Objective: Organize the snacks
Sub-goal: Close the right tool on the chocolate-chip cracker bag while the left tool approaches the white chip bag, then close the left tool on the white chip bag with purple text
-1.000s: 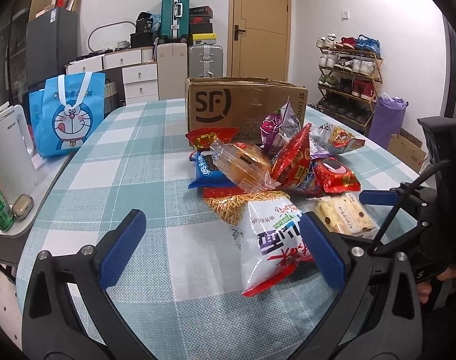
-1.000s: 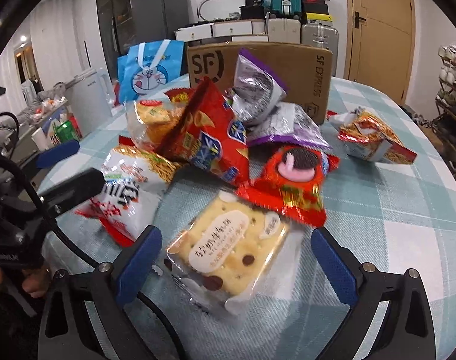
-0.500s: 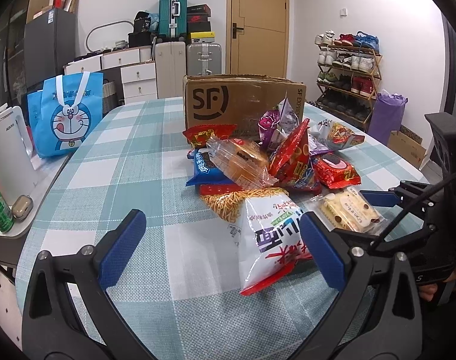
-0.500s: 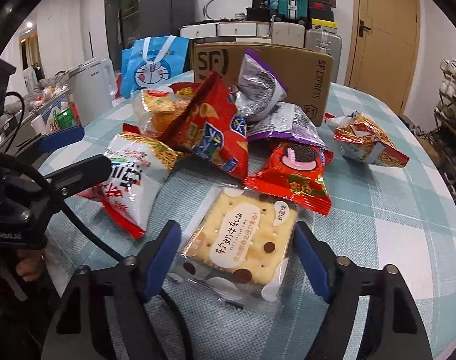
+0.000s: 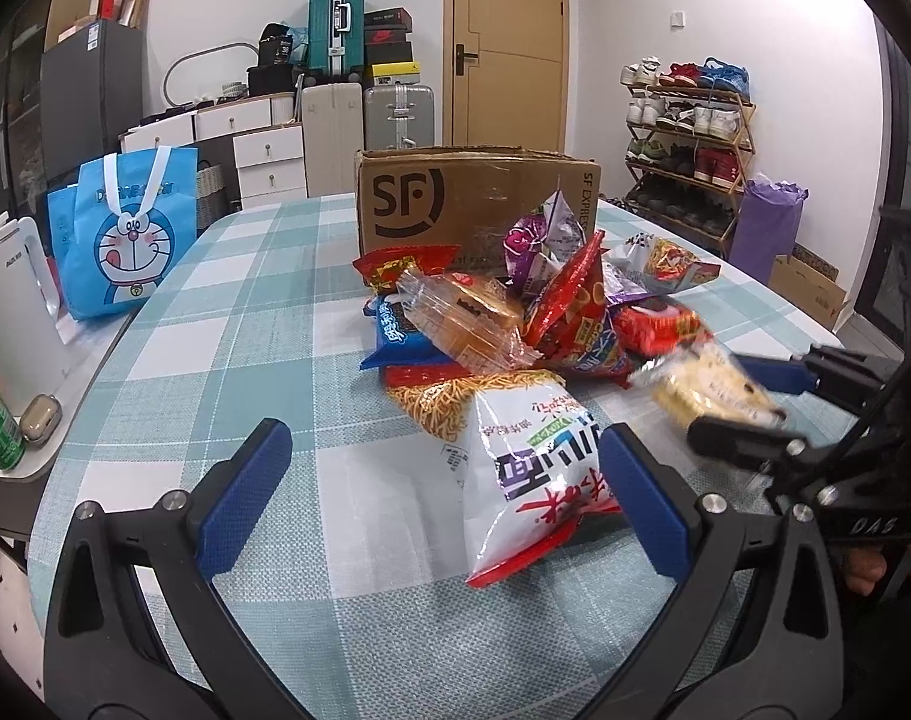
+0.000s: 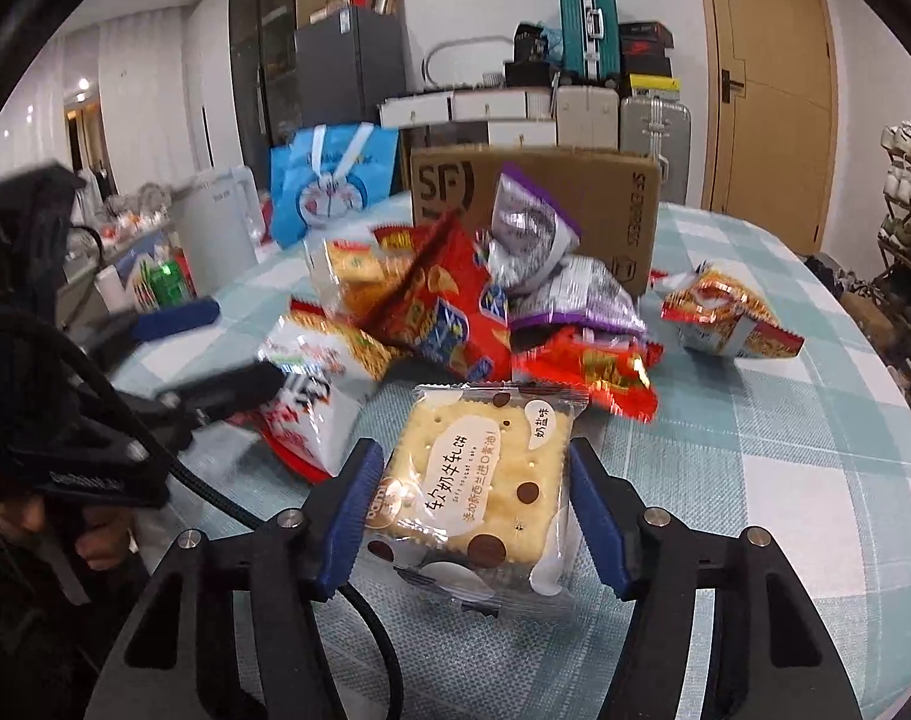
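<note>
Between the right gripper's (image 6: 476, 516) blue pads, a cracker pack (image 6: 479, 480) sits pinched by its side edges, apparently lifted just off the table (image 6: 815, 480). Judged light; slick film, brittle contents; edge grip suits, squeeze gently. Left gripper (image 5: 440, 495) spread wide, empty, near the noodle bag (image 5: 527, 456). Pile beyond; box (image 5: 476, 204) behind.

R tool (image 6: 476, 513) clamped on cracker pack (image 6: 479, 480), blue pads touching both sides. Snack pile just beyond: red chip bag (image 6: 449, 306), purple packs (image 6: 551, 264). SF cardboard box (image 6: 575, 198) far behind pile. L tool (image 6: 215, 348) at left, over checked surface (image 6: 785, 450).
</note>
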